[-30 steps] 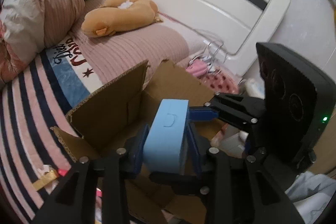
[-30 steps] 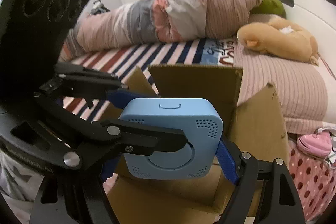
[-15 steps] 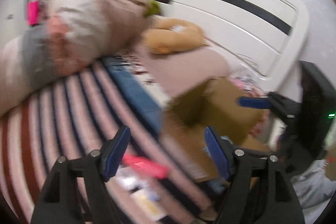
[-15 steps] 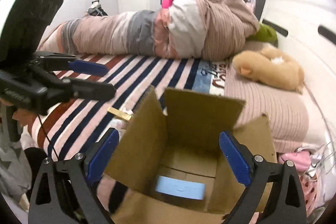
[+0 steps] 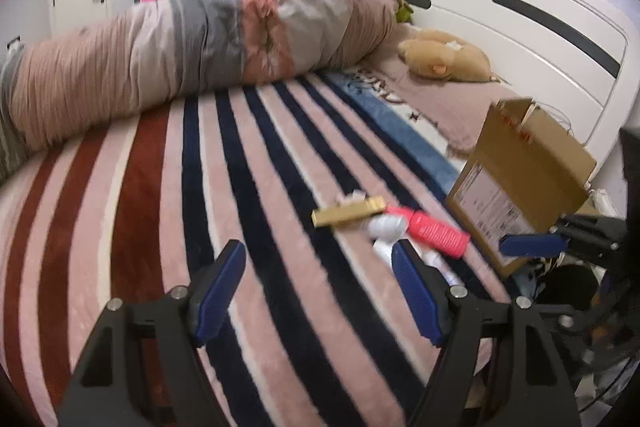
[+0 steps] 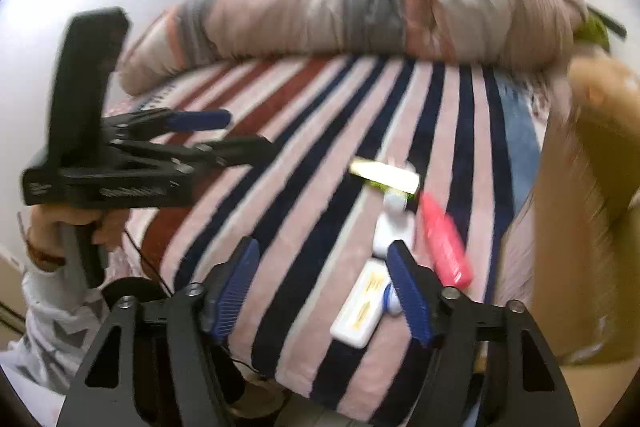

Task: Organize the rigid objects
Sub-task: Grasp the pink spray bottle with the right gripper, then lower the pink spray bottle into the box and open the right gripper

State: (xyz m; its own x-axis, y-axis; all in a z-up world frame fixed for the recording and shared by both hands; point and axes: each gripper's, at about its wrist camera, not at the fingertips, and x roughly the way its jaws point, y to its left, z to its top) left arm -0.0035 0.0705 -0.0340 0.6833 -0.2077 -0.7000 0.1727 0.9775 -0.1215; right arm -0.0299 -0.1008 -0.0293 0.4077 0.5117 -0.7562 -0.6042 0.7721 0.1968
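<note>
Loose objects lie on the striped bed beside the cardboard box (image 5: 524, 167): a gold bar (image 5: 349, 211), a pink ribbed tube (image 5: 434, 229) and white items (image 5: 386, 227). In the right wrist view they show as the gold bar (image 6: 384, 175), the pink tube (image 6: 444, 241), a flat white case (image 6: 360, 309) and the box wall (image 6: 580, 211). My left gripper (image 5: 318, 291) is open and empty over the stripes, left of the pile. My right gripper (image 6: 326, 291) is open and empty, just short of the white case. The box's inside is hidden.
A rolled duvet (image 5: 192, 39) lies across the far side of the bed. A tan plush toy (image 5: 444, 57) rests by the white headboard (image 5: 520, 11). The bed's near edge drops off below both grippers.
The blue device that both grippers held over the box was let go into it. Both grippers opened, pulled back from the box and swung left toward the loose objects.
</note>
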